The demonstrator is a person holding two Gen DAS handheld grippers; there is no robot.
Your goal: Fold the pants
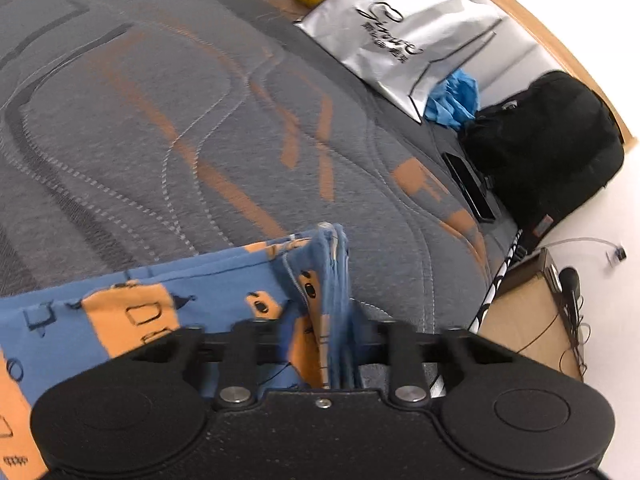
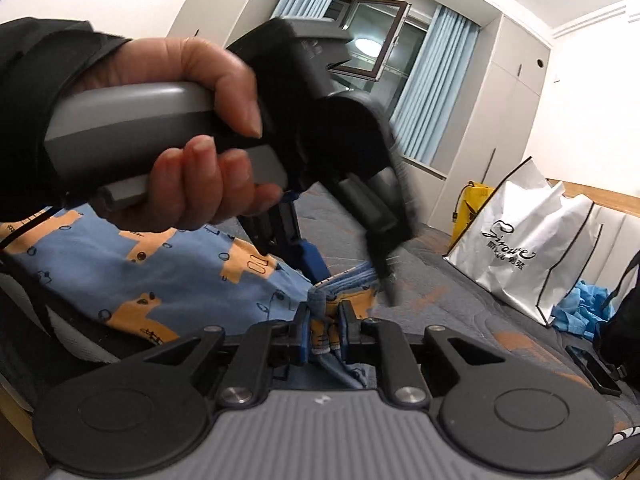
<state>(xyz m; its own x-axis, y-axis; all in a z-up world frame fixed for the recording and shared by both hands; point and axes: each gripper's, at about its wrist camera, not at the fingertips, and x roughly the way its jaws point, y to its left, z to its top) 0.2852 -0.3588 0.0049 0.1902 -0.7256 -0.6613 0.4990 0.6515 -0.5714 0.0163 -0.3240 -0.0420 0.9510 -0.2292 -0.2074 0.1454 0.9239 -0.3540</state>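
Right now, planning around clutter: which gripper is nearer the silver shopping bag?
Left. The left gripper sits between the right gripper and the silver shopping bag.

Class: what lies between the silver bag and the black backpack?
Crumpled blue plastic lies between the silver bag and the backpack on the bed, clearest in the left wrist view.

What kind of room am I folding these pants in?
Most likely a bedroom: the pants lie on a quilted mattress, a curtained window is flanked by tall wardrobes, and a wooden headboard runs behind the silver bag.
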